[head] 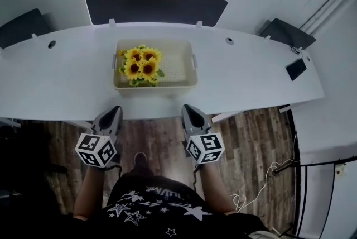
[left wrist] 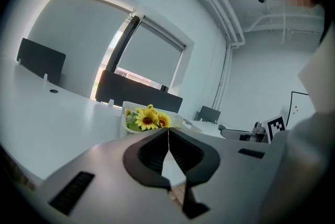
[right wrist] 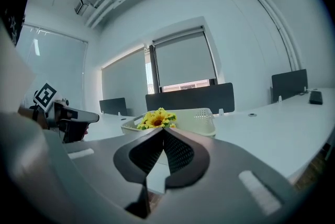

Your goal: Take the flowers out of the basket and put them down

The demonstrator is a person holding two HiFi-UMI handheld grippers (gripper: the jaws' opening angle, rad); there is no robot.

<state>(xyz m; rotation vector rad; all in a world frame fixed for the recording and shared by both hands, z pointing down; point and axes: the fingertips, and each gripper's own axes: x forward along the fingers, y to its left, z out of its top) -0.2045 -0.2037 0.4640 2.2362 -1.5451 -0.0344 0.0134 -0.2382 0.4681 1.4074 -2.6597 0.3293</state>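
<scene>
A bunch of yellow sunflowers (head: 141, 65) lies in the left half of a cream plastic basket (head: 177, 84) on the white desk (head: 251, 79). Both gripper views show the flowers (left wrist: 148, 118) (right wrist: 156, 118) and the basket (left wrist: 184, 122) (right wrist: 199, 115) ahead, beyond the jaw tips. My left gripper (head: 116, 110) (left wrist: 168, 130) hangs shut and empty just off the desk's near edge, below the basket's left corner. At the same height my right gripper (head: 186, 109) (right wrist: 163, 129) is shut too, holding nothing, below the basket's right corner.
Dark partition screens (head: 156, 7) stand along the desk's far edge, with more at the left (head: 22, 27) and right (head: 285, 33). A black device (head: 296, 68) lies at the desk's right end. Wooden floor (head: 256, 143) with a white cable (head: 262, 185) is below.
</scene>
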